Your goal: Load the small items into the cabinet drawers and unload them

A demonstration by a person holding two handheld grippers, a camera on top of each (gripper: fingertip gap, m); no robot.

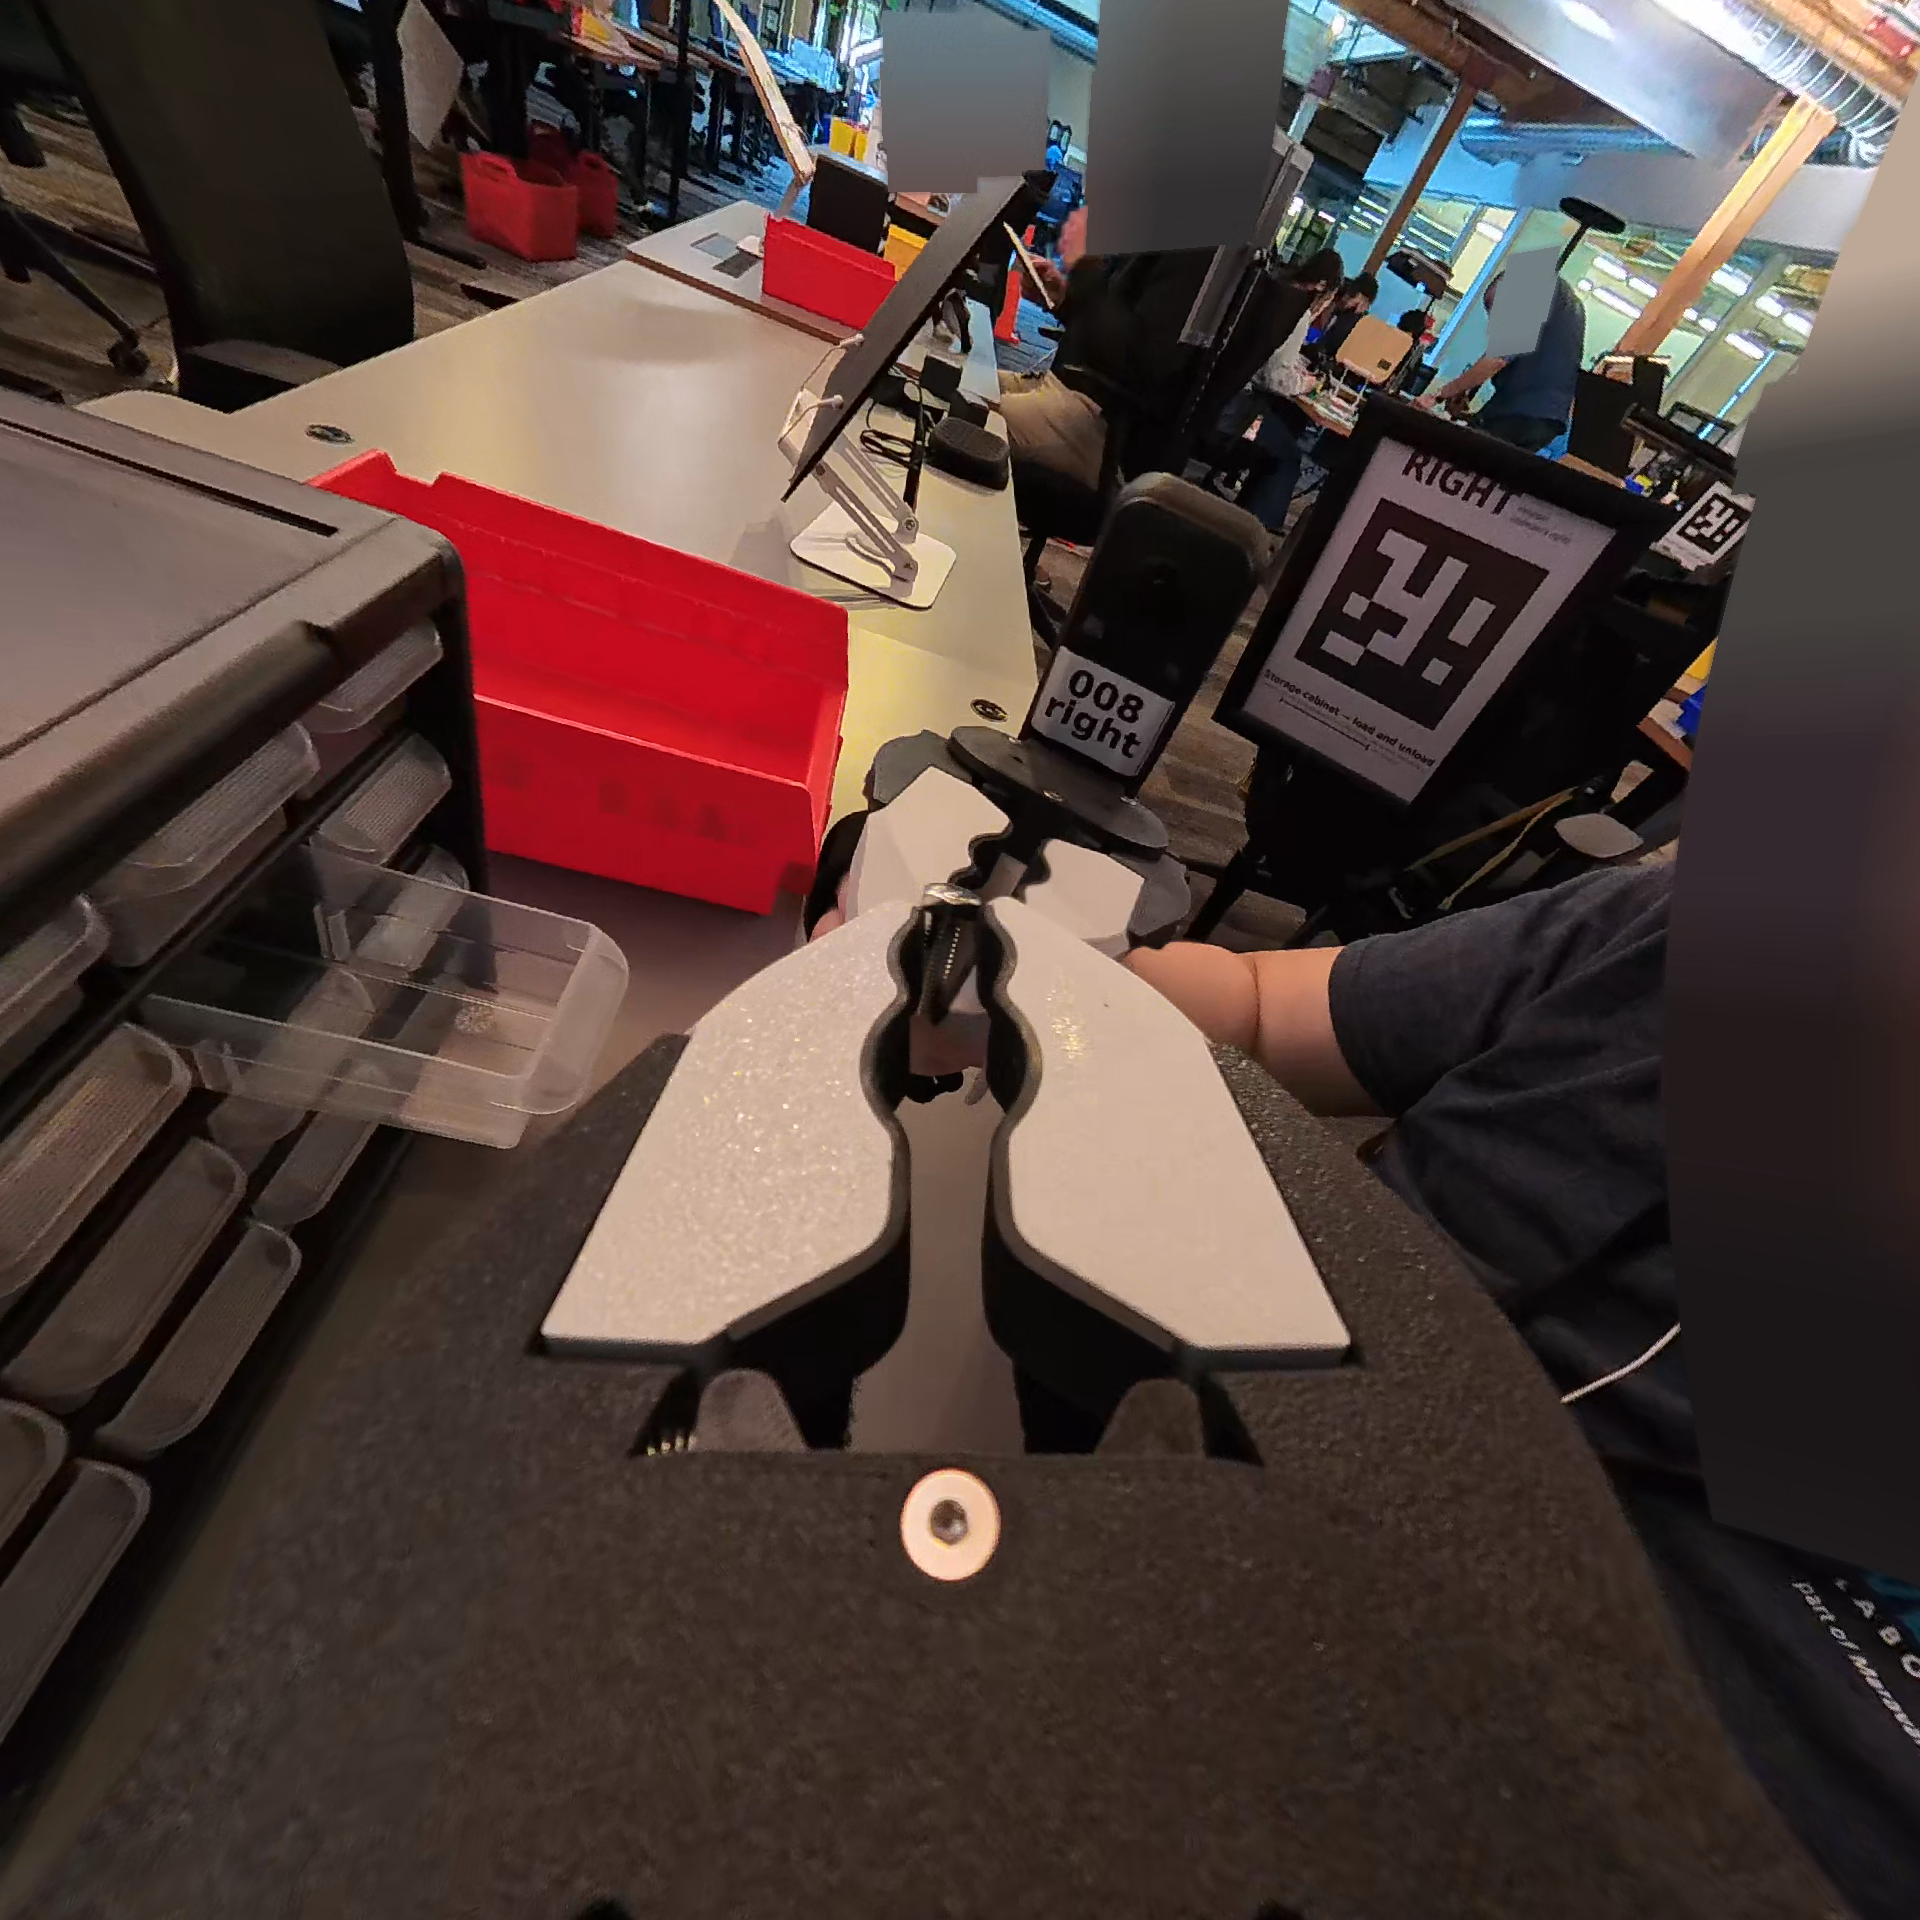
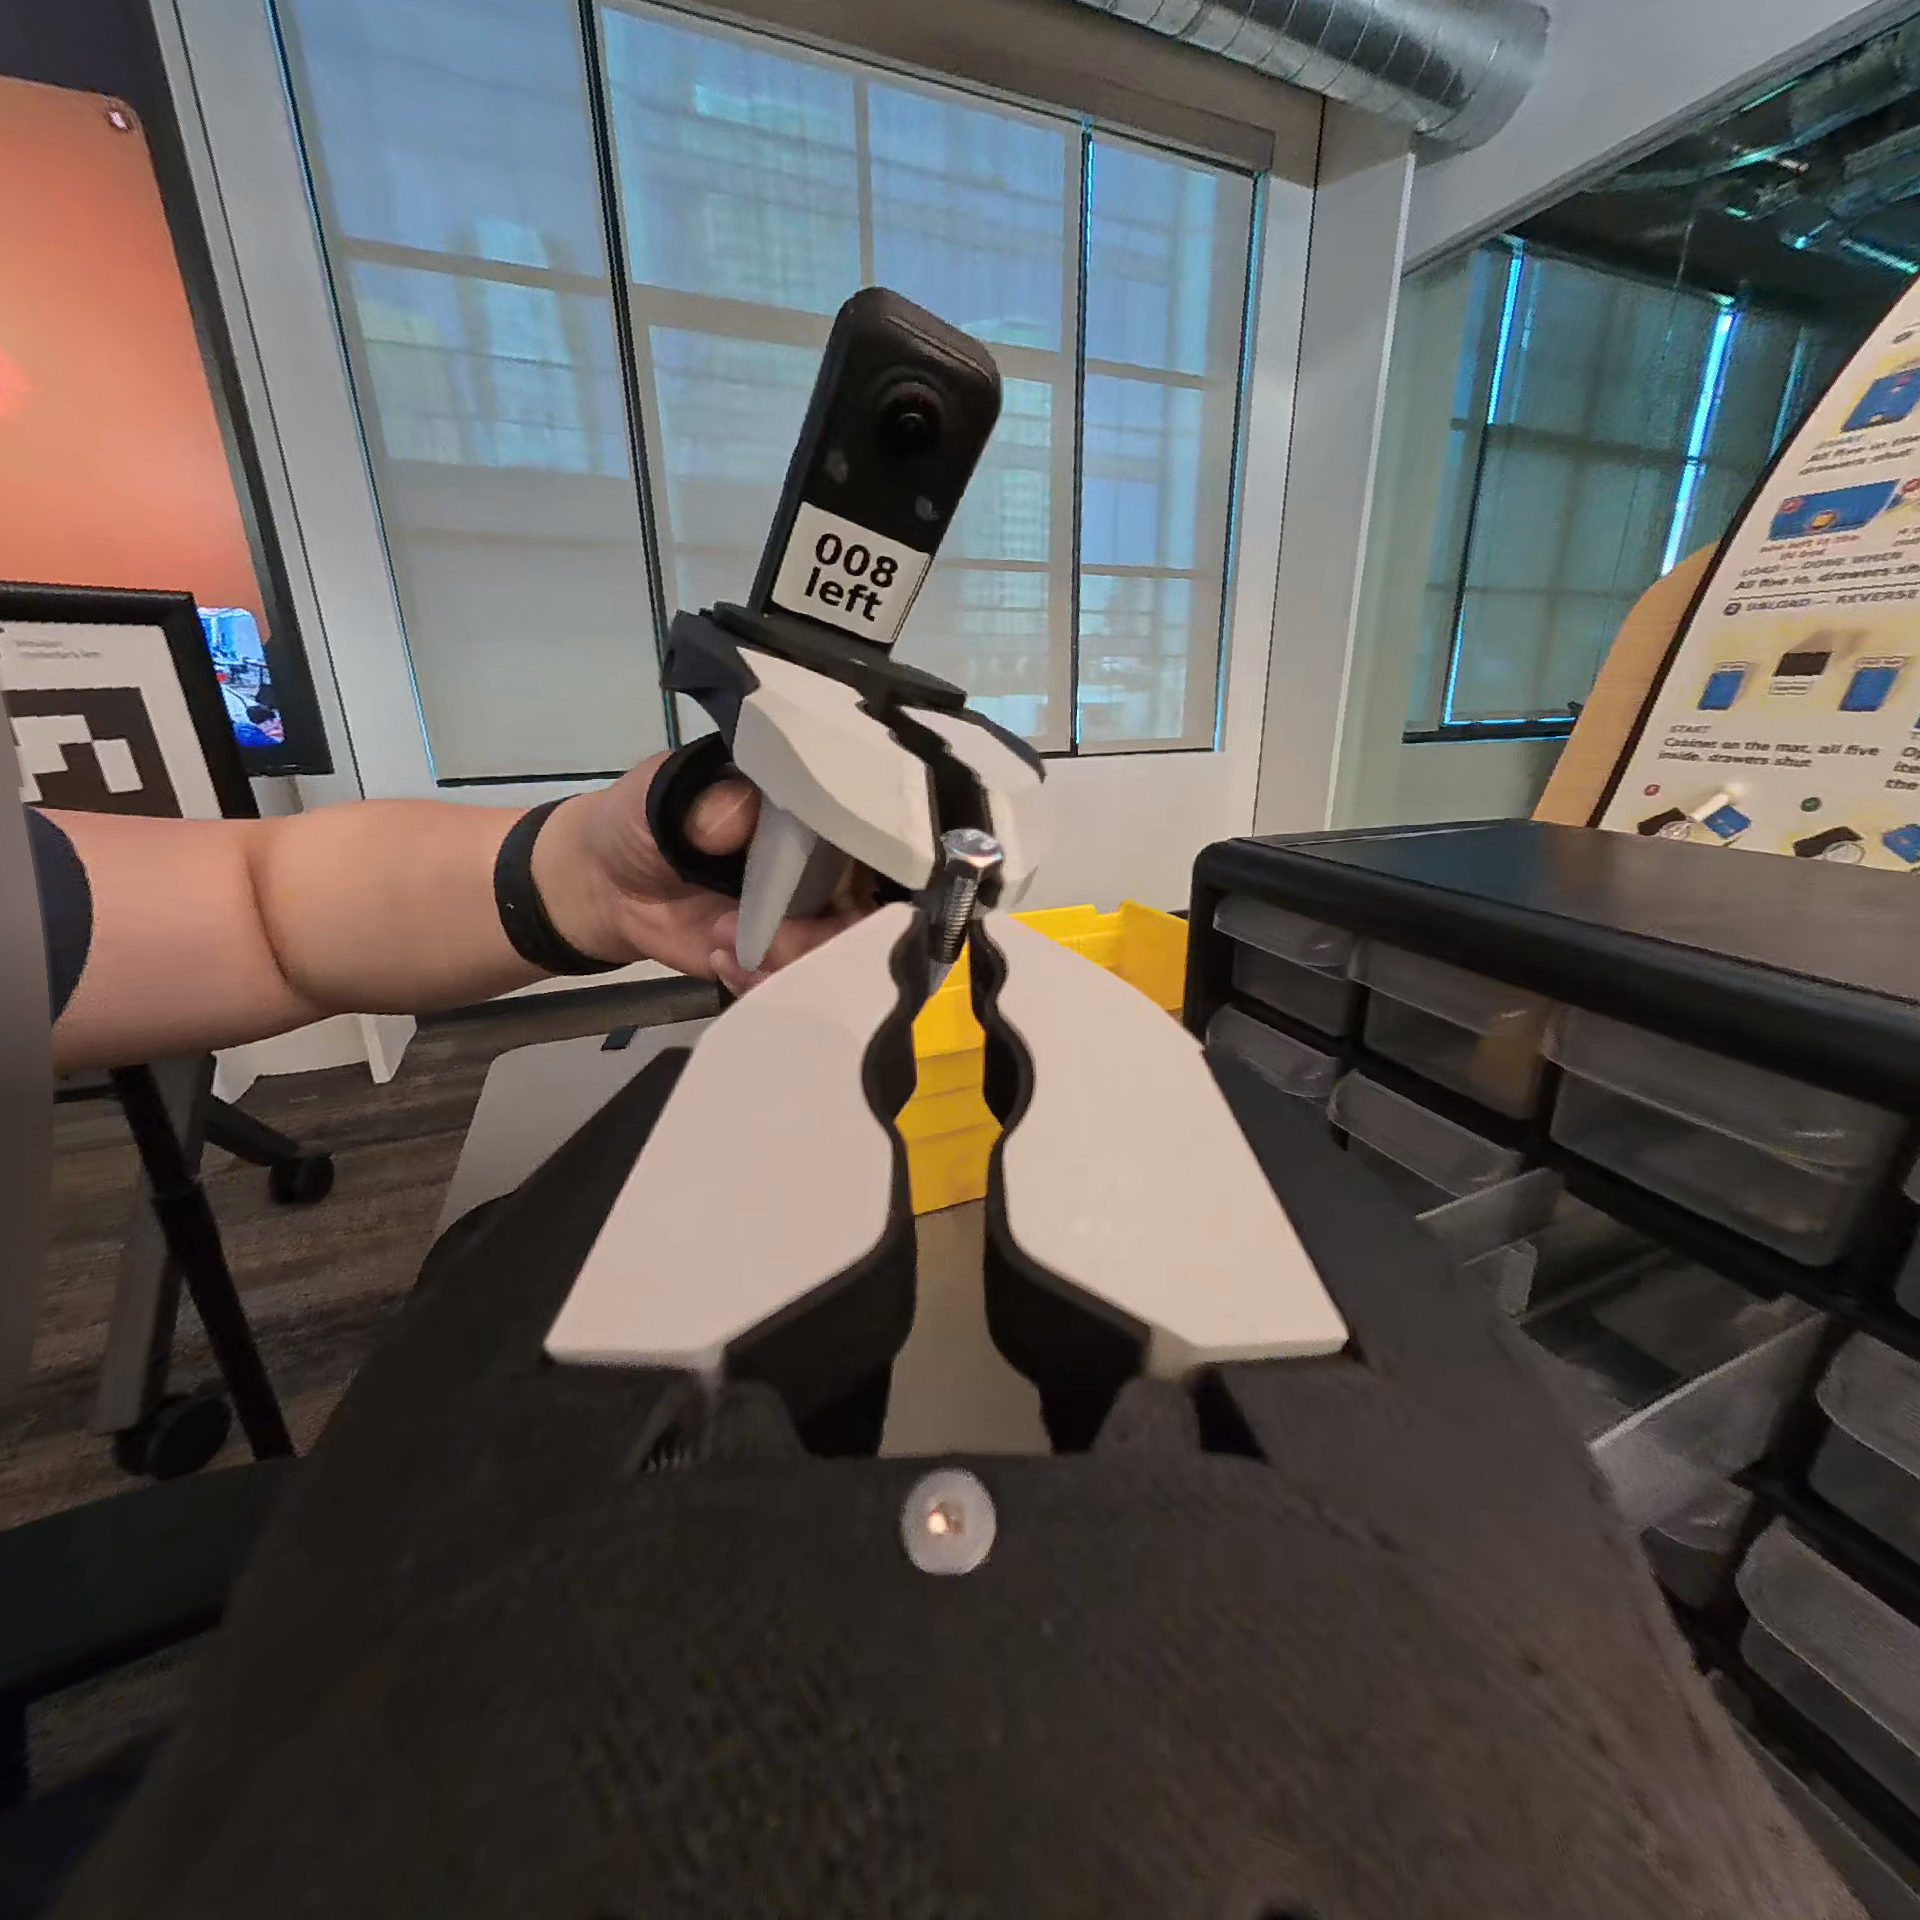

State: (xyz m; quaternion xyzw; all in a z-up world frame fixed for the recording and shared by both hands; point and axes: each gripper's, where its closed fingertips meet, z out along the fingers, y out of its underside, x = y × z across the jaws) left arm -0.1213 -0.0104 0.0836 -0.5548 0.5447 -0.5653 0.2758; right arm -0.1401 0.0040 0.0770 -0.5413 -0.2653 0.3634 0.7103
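Note:
A silver hex bolt point(image 1: 943, 961) hangs head-up between my two grippers, which meet tip to tip above the table. My left gripper point(image 1: 945, 935) is shut on its shaft. My right gripper point(image 2: 948, 930) is also shut on the bolt point(image 2: 961, 894). Each gripper shows in the other's view, the right one point(image 1: 1003, 868) and the left one point(image 2: 961, 862). The black cabinet point(image 1: 208, 582) of clear drawers stands to the left, with one drawer point(image 1: 416, 1008) pulled out and looking empty. The cabinet point(image 2: 1558, 914) is on the right in the right wrist view.
A red bin point(image 1: 644, 707) sits behind the cabinet's open drawer. A yellow bin point(image 2: 1049, 935) sits beyond my right fingers. A tablet on a stand point(image 1: 883, 416), a framed marker sign point(image 1: 1423, 613) and an instruction board point(image 2: 1808, 623) stand around. The person's arms point(image 1: 1247, 997) point(image 2: 312, 914) hold the grippers. Left and right tips are no more than a few centimetres apart.

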